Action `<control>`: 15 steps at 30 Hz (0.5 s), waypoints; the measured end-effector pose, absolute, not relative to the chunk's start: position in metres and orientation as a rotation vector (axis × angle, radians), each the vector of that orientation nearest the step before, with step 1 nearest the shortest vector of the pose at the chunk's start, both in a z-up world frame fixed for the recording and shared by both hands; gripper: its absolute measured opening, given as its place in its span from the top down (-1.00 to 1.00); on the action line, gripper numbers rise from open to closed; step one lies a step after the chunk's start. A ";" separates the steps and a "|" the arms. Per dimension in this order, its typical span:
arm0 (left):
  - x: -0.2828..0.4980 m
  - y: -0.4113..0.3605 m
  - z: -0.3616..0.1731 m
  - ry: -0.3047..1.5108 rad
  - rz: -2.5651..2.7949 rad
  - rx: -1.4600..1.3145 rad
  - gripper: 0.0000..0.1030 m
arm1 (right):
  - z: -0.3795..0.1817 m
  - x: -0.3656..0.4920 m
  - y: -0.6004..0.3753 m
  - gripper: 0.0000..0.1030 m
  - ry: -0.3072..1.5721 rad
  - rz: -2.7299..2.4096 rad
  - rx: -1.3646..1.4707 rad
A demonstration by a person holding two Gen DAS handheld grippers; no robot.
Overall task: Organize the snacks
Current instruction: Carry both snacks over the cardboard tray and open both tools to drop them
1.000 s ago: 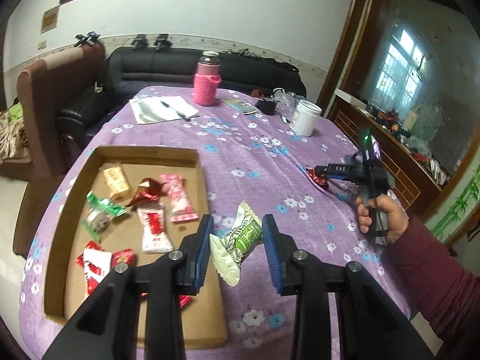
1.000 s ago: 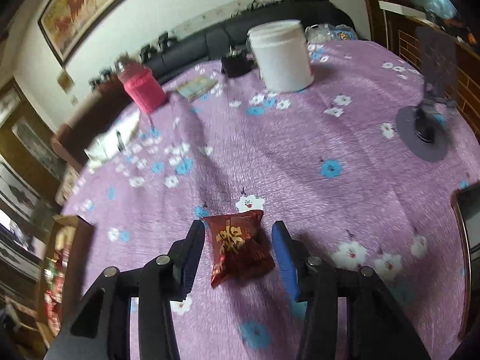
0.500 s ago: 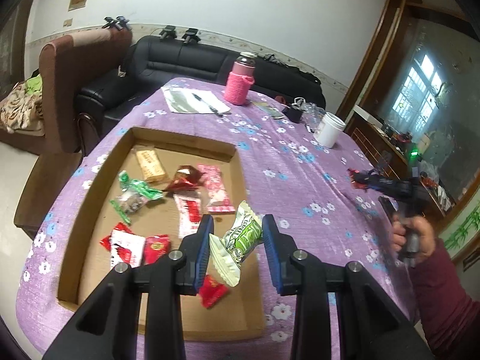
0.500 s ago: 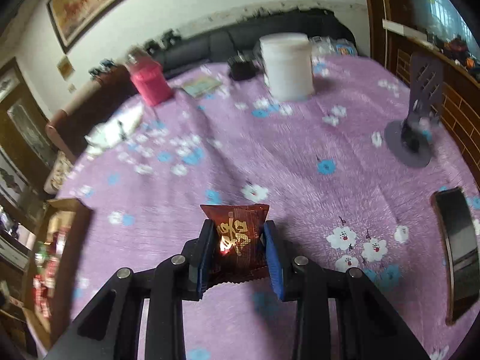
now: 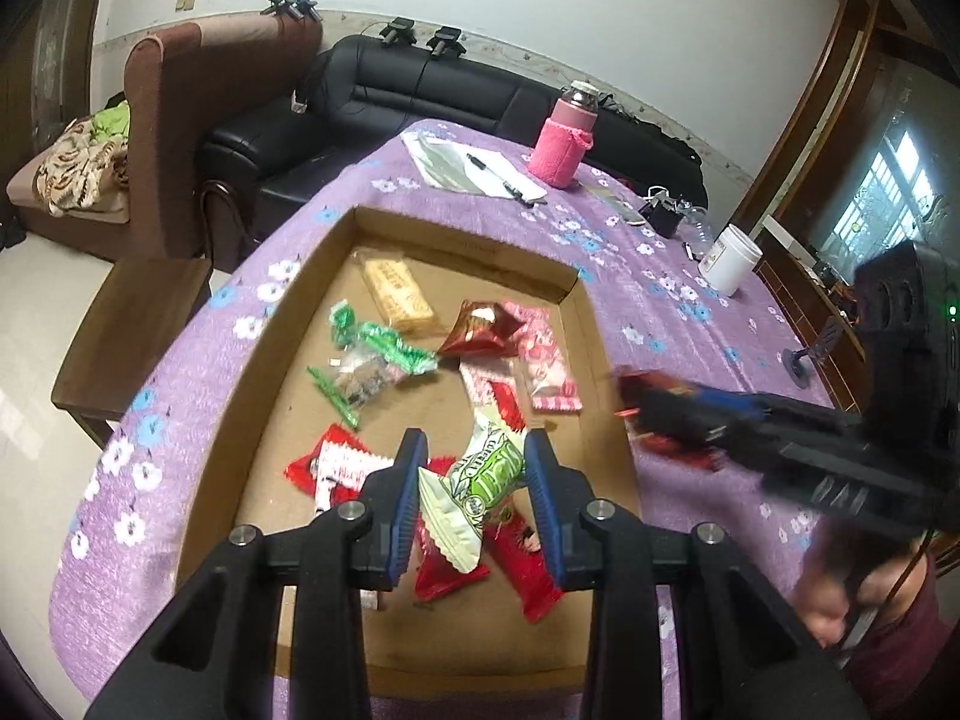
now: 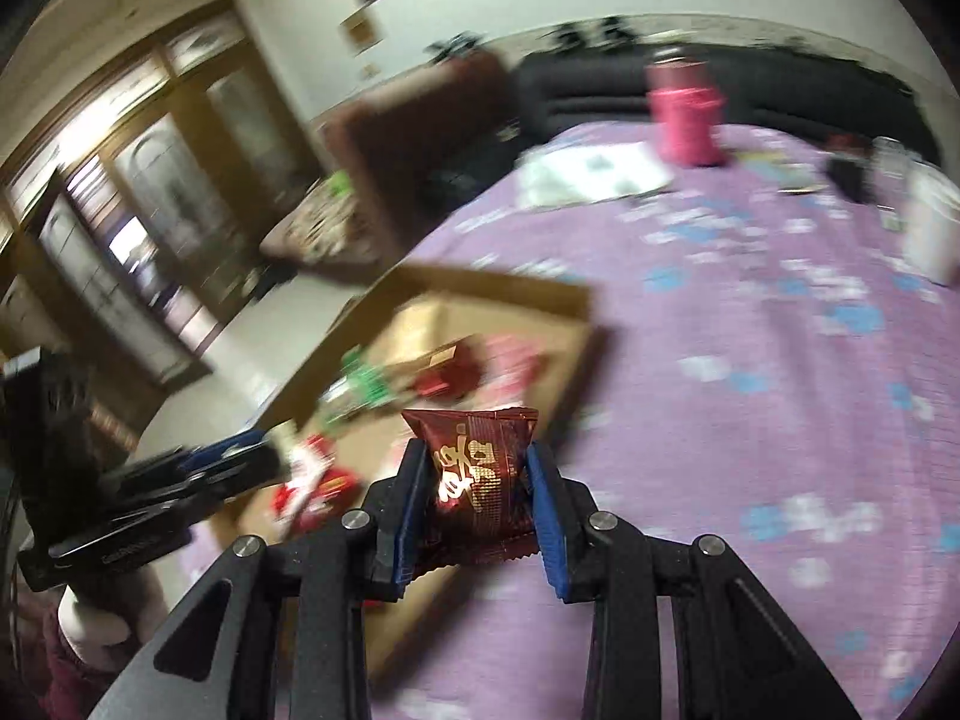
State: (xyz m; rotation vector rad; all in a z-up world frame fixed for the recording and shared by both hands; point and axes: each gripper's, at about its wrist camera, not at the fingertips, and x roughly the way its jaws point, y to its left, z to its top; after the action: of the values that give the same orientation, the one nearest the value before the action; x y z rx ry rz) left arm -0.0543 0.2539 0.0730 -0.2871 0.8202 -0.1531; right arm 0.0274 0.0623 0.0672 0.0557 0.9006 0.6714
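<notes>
Left hand-held gripper (image 5: 474, 495) clamping green snack packet (image 5: 480, 480) above cardboard tray (image 5: 264, 372), right hand-held gripper (image 6: 474, 480) pinching dark-red packet (image 6: 474, 468)

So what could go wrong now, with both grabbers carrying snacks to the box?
The green snack looks pinched only along its edges by the left gripper, so it might slip early, though it would likely land in the cardboard tray. The right gripper, holding the dark red snack, is blurred with motion and close beside the left one, so they could bump. Released now, the red snack might miss the tray.
</notes>
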 end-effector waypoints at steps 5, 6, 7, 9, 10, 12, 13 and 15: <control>-0.040 0.264 0.058 0.840 -0.126 -0.323 0.36 | 0.045 0.026 0.112 0.30 0.914 0.673 -0.052; -0.036 0.266 0.058 0.837 -0.121 -0.331 0.36 | 0.040 0.031 0.117 0.30 0.916 0.649 -0.071; -0.031 0.269 0.059 0.829 -0.122 -0.341 0.36 | 0.035 0.034 0.119 0.30 0.921 0.631 -0.082; -0.024 0.270 0.059 0.824 -0.117 -0.342 0.33 | 0.027 0.040 0.119 0.30 0.932 0.604 -0.094; -0.018 0.269 0.058 0.833 -0.110 -0.336 0.27 | 0.025 0.042 0.121 0.30 0.934 0.591 -0.105; -0.015 0.268 0.057 0.844 -0.095 -0.337 0.24 | 0.021 0.043 0.121 0.27 0.934 0.573 -0.125; -0.016 0.266 0.058 0.840 -0.097 -0.337 0.23 | 0.022 0.043 0.122 0.27 0.931 0.571 -0.125; -0.022 0.264 0.062 0.823 -0.098 -0.329 0.19 | 0.023 0.042 0.120 0.27 0.933 0.569 -0.117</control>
State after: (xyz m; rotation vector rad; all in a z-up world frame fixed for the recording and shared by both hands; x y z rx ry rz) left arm -0.0222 0.2638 0.0622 -0.3289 0.8227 -0.0981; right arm 0.0418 0.1201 0.0226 -0.1171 0.9332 0.5685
